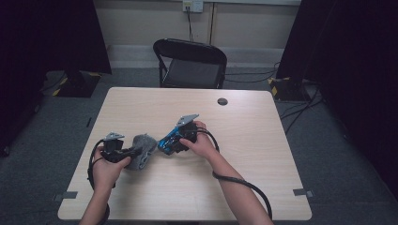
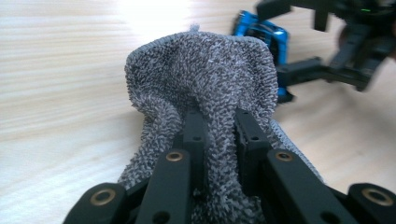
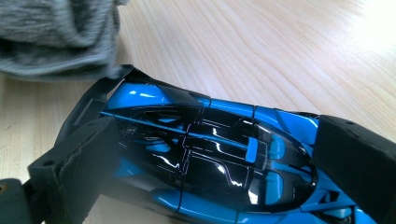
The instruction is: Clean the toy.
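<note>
Lying on the table [image 1: 263, 140]: 1 grey cloth [image 2: 205, 79], 1 blue toy car [image 3: 210, 158].

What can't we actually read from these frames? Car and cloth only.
- Toy car: right gripper view, nose end cut by the bottom-right edge; both ends covered by the right claw pads.
- Car wheels and underside: hidden, facing away from the camera.
- Grey cloth: left gripper view, its near end bunched behind the left claw.
- Cloth-to-car contact: high view too small, left gripper view blurred there.
</note>
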A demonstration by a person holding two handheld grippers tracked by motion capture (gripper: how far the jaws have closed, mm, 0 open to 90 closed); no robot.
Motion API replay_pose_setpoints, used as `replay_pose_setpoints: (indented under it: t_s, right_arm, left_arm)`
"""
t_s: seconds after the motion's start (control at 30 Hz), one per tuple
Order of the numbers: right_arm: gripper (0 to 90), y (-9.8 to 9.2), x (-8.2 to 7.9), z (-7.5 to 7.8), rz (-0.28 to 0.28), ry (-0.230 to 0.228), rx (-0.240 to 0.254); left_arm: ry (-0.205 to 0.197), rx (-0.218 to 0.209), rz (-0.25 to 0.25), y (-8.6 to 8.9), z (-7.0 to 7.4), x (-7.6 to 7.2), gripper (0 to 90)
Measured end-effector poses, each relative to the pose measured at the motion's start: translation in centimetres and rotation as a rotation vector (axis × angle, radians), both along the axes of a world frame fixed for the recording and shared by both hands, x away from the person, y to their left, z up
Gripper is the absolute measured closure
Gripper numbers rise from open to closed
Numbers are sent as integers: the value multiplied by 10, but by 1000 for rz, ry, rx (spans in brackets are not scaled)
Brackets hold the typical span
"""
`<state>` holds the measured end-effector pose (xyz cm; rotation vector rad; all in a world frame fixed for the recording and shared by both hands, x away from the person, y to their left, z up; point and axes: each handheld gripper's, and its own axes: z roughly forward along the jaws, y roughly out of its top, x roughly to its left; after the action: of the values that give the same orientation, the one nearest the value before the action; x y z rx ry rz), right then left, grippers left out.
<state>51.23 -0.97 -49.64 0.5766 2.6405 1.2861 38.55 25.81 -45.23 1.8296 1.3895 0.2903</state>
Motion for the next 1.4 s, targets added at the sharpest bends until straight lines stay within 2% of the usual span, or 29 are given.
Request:
replay_pose_setpoints:
  t_s: [0.17, 0.27, 0.37, 0.6, 0.67, 0.7, 0.8, 0.93, 1.3, 1.4]
  right_arm:
    - [6, 1, 0, 1, 0, 6, -11]
    - [6, 1, 1, 2, 2, 8, -18]
    - [6, 1, 1, 2, 1, 8, -17]
    - [5, 2, 0, 2, -4, 10, -19]
    - [6, 2, 0, 2, -5, 11, -22]
    - [5, 2, 0, 2, -5, 11, -21]
    - [6, 2, 0, 2, -4, 10, -22]
    - [6, 2, 0, 2, -2, 12, -26]
    - [6, 2, 1, 3, -2, 15, -30]
    - [6, 2, 1, 3, -2, 15, -30]
  left_arm:
    - [-3, 27, 56, 4, -6, 8, 775]
    - [-8, 41, 77, 4, -9, 14, 774]
    - [4, 43, 79, 2, -12, 19, 774]
    - [19, 64, 44, -12, -17, 27, 774]
    - [31, 68, 43, -15, -20, 27, 773]
    - [40, 88, 30, -17, -22, 27, 774]
    - [58, 92, 11, -22, -25, 26, 774]
    - [63, 104, -4, -24, -26, 25, 773]
    - [86, 106, -36, -29, -26, 20, 774]
    - [93, 95, -52, -30, -27, 19, 774]
